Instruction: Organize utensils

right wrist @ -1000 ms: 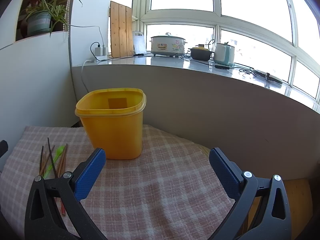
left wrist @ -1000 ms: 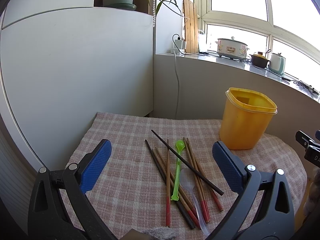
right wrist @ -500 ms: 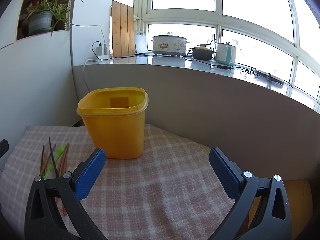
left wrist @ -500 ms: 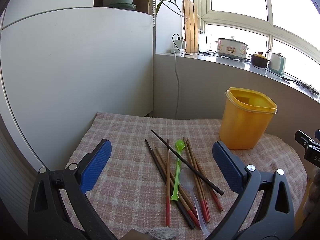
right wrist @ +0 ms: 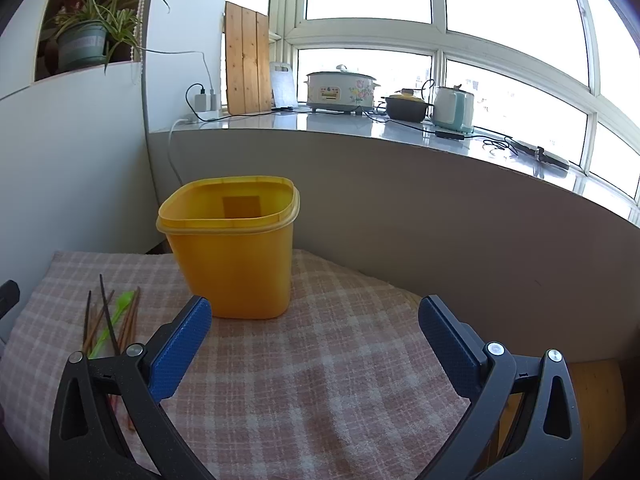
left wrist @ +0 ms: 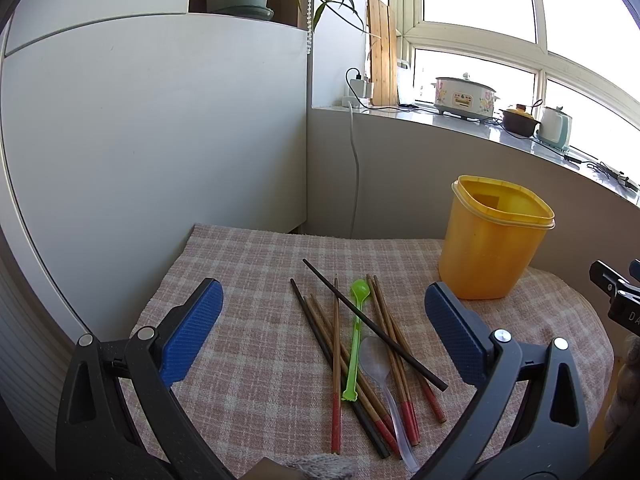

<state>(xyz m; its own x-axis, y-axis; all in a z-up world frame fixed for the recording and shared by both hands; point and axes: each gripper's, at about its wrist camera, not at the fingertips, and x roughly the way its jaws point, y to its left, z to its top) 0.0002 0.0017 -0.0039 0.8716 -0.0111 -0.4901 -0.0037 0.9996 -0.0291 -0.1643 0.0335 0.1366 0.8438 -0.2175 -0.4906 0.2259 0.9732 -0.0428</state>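
Observation:
Several brown and black chopsticks [left wrist: 336,364] lie in a loose pile on the checked cloth [left wrist: 248,264], with a green plastic spoon [left wrist: 354,340] and a clear plastic spoon [left wrist: 378,364] among them. My left gripper [left wrist: 322,322] is open and empty, hovering above the pile. An empty yellow tub [left wrist: 494,236] stands upright to the right of the pile. In the right wrist view the tub [right wrist: 234,256] is ahead and left, the chopsticks [right wrist: 106,314] far left. My right gripper [right wrist: 314,338] is open and empty, above the cloth [right wrist: 320,380].
A white cabinet [left wrist: 152,140] bounds the left side and a grey low wall [right wrist: 440,216] rises behind the cloth. Its sill holds a cooker [right wrist: 340,88], a pot [right wrist: 406,106] and a kettle [right wrist: 454,110]. The cloth drops off at right to a wooden surface [right wrist: 596,392].
The right gripper has drifted slightly left and forward, so the tub appears shifted right and nearer. The left gripper and utensils have not moved.

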